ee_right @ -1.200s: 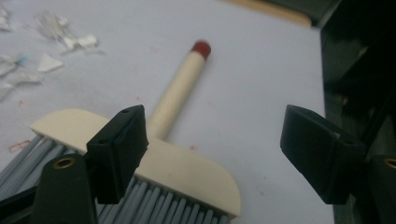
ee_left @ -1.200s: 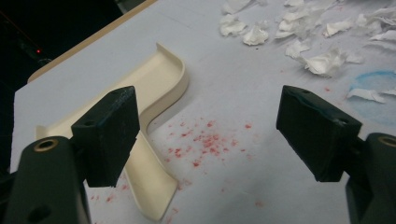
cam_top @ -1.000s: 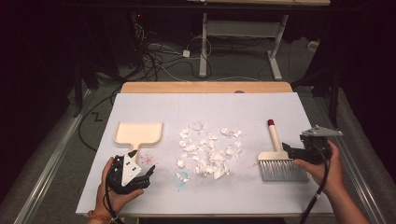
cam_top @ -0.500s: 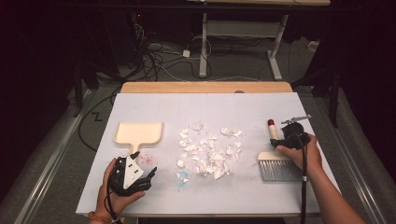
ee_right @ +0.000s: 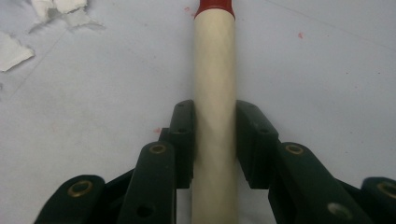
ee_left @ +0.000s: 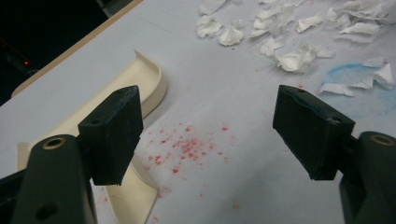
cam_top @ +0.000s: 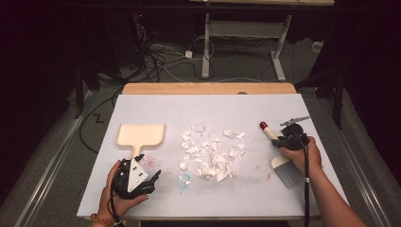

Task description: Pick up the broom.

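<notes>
Resting low on the white table [cam_top: 156,106], our left gripper [ee_left: 210,135] stands spread beside the cream plastic dustpan [cam_top: 140,134]. Our right gripper [ee_right: 215,140] lies level; its jaws, just closed, pinch the red-tipped wooden brush handle [ee_right: 214,70].

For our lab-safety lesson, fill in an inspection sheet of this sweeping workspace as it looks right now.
Surface: white table cover, red specks and a blue smear.
Job's things: brush lying at the right; cream dustpan at the left.
Clutter: torn paper scraps piled mid-table.
Grippers: right claw has just closed on the brush handle; left claw open, nothing between its pads, near the dustpan's handle.
Cables: loose cables on the floor beyond the table.
Surroundings: dark; desk frame behind.
</notes>
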A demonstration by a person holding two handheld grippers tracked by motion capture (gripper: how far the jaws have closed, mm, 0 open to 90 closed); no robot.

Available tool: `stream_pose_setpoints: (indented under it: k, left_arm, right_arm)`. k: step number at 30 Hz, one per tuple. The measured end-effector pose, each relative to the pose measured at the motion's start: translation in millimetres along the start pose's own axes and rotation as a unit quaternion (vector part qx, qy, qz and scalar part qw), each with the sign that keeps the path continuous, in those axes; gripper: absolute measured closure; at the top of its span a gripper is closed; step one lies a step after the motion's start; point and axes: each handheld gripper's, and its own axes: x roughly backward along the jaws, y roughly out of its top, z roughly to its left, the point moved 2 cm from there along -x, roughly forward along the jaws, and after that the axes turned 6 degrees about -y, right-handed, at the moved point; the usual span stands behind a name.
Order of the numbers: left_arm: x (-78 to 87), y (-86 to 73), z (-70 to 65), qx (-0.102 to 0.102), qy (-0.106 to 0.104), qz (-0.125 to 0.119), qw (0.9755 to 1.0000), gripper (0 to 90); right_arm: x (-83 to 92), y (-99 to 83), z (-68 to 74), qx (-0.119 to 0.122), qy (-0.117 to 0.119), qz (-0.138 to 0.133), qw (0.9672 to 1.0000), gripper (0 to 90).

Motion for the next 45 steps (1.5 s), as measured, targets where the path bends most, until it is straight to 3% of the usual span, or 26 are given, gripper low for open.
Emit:
stream_pose_setpoints:
  k: [2, 8, 13, 17, 18, 19, 20, 21, 22, 24, 25, 28, 29, 30, 31, 32, 33, 34, 35, 37, 38, 40, 42, 45]
  left_arm:
    - [-0.4, 0.0, -0.2, 0.001, -0.001, 0.000, 1.0000, 23.4]
    - [1.6, 1.3, 1.7, 0.014, -0.001, -0.007, 0.9999, 23.4]
    - [2.8, 3.9, 1.6, 0.021, -0.004, -0.013, 0.9997, 23.4]
    - [4.4, 20.4, 0.7, 0.035, -0.028, -0.044, 0.9980, 23.4]
    - [4.4, 20.4, 0.7, 0.035, -0.028, -0.044, 0.9980, 23.4]
    - [4.8, 34.6, -0.3, 0.044, -0.043, -0.067, 0.9958, 23.4]
    - [4.8, 34.6, -0.3, 0.044, -0.043, -0.067, 0.9958, 23.4]
    - [3.6, 50.9, -5.7, 0.043, -0.060, -0.085, 0.9936, 23.4]
    - [3.6, 50.9, -5.7, 0.043, -0.060, -0.085, 0.9936, 23.4]
    - [-2.8, 73.3, -20.6, 0.038, -0.096, -0.104, 0.9892, 23.4]
    - [-2.8, 73.3, -20.6, 0.038, -0.096, -0.104, 0.9892, 23.4]
    - [-17.1, 101.2, -44.0, 0.019, -0.137, -0.119, 0.9832, 23.3]
    - [-17.1, 101.2, -44.0, 0.019, -0.137, -0.119, 0.9832, 23.4]
    - [-21.7, 107.8, -49.9, 0.018, -0.145, -0.120, 0.9820, 23.3]
    - [-30.5, 120.1, -61.4, 0.018, -0.173, -0.125, 0.9768, 23.3]
    - [-30.5, 120.1, -61.4, 0.018, -0.173, -0.125, 0.9768, 23.3]
    - [-34.9, 126.2, -67.3, 0.020, -0.185, -0.128, 0.9742, 23.3]
    - [-43.4, 137.9, -78.8, 0.023, -0.206, -0.133, 0.9692, 23.1]
    - [-43.4, 137.9, -78.8, 0.023, -0.206, -0.133, 0.9692, 23.1]
    - [-52.1, 148.7, -89.2, 0.027, -0.222, -0.135, 0.9654, 23.1]
    - [-61.0, 157.8, -98.4, 0.034, -0.236, -0.135, 0.9618, 23.1]
    - [-65.3, 161.6, -102.7, 0.033, -0.240, -0.135, 0.9608, 23.1]
    - [-76.4, 169.7, -112.3, 0.034, -0.252, -0.127, 0.9588, 23.4]
    - [-83.6, 173.7, -117.3, 0.035, -0.247, -0.122, 0.9607, 24.4]
  right_arm:
    - [0.3, 0.0, -0.3, 0.000, 0.001, -0.001, 1.0000, 70.4]
    - [18.7, 2.7, -1.4, -0.005, -0.002, -0.058, 0.9983, 70.4]
    - [38.2, 3.7, -3.7, -0.016, -0.008, -0.108, 0.9940, 70.4]
    - [56.9, 6.9, -1.8, -0.023, -0.003, -0.148, 0.9887, 70.5]
    - [56.9, 6.9, -1.8, -0.023, -0.003, -0.148, 0.9887, 70.5]
    - [66.0, 9.6, 2.0, -0.021, -0.001, -0.166, 0.9859, 70.5]
    - [70.2, 10.9, 4.5, -0.019, 0.002, -0.174, 0.9845, 70.5]
    - [74.0, 12.1, 7.4, -0.018, 0.004, -0.183, 0.9829, 70.6]
    - [74.0, 12.1, 7.4, -0.018, 0.004, -0.183, 0.9829, 70.6]
    - [85.2, 15.3, 17.0, -0.011, 0.005, -0.208, 0.9780, 70.7]
    - [88.8, 16.3, 19.8, -0.009, 0.005, -0.218, 0.9760, 70.7]
    - [99.1, 18.6, 28.1, -0.005, 0.009, -0.240, 0.9708, 70.8]
    - [99.1, 18.6, 28.1, -0.005, 0.009, -0.240, 0.9708, 70.8]
    - [105.5, 19.8, 33.3, -0.003, 0.017, -0.251, 0.9679, 70.8]
    - [108.4, 20.3, 36.1, -0.002, 0.022, -0.256, 0.9664, 70.8]
    - [111.3, 20.8, 38.8, -0.002, 0.023, -0.264, 0.9643, 70.8]
    - [113.8, 21.5, 42.1, 0.001, 0.025, -0.265, 0.9639, 70.8]
    - [115.5, 22.3, 45.5, 0.004, 0.030, -0.268, 0.9630, 70.8]
    - [117.4, 22.5, 49.2, 0.003, 0.036, -0.274, 0.9610, 70.8]
    - [119.0, 23.4, 57.1, 0.008, 0.040, -0.276, 0.9603, 70.7]
    - [119.1, 23.4, 61.0, 0.007, 0.043, -0.280, 0.9590, 70.7]
    - [119.1, 23.7, 65.0, 0.008, 0.048, -0.283, 0.9580, 70.8]
    - [121.5, 23.4, 77.2, 0.012, 0.057, -0.291, 0.9550, 70.7]
    - [126.8, 23.4, 88.6, 0.023, 0.068, -0.296, 0.9524, 70.7]
